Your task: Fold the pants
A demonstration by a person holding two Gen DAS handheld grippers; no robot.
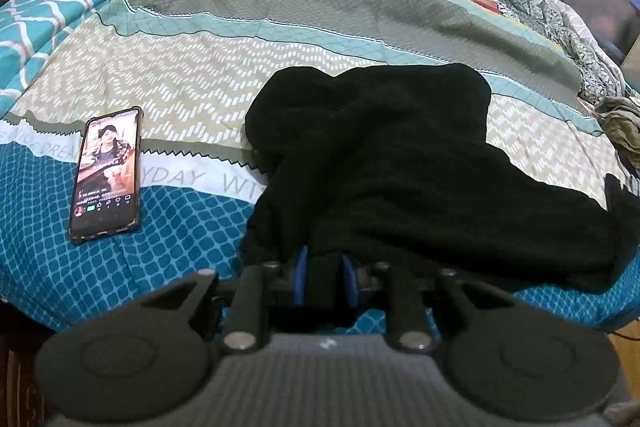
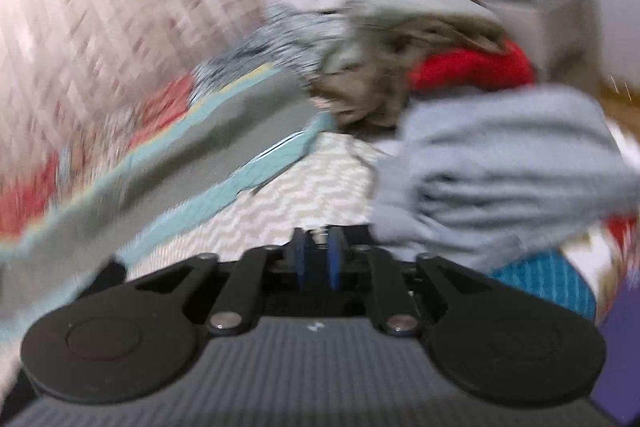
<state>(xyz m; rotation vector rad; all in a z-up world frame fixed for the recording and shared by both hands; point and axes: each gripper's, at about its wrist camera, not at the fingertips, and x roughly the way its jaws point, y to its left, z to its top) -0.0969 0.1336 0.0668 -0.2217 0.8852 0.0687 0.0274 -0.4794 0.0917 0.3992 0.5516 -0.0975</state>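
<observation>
Nearest to the lens in the left wrist view is the left gripper (image 1: 324, 267), and its jaws are clenched on a fold of the black pants (image 1: 400, 163), which fills the narrow gap between the two blue pads (image 1: 301, 269). I count one pair of pants, lying in a loose heap on the bed (image 1: 192, 83), from the centre of that view out to about 3 o'clock. One phone (image 1: 106, 175) lies at 9 o'clock from the pants, well apart from them, with its screen lit and facing up. One small olive-brown cloth (image 1: 618, 125) sits at the 3 o'clock edge.

Only the left wrist view shows the pants and the phone. The right wrist view is strongly blurred and shows other things: one light grey garment (image 2: 500, 179) at 3 o'clock, one red cloth (image 2: 472, 67) at 1 o'clock and one grey-brown bundle (image 2: 380, 79) near 12 o'clock, all on the same patterned bedcover (image 2: 304, 187).

At the right gripper (image 2: 320, 259) the jaws are slightly apart and released; nothing is between them, and I see only the bedcover beyond them.
</observation>
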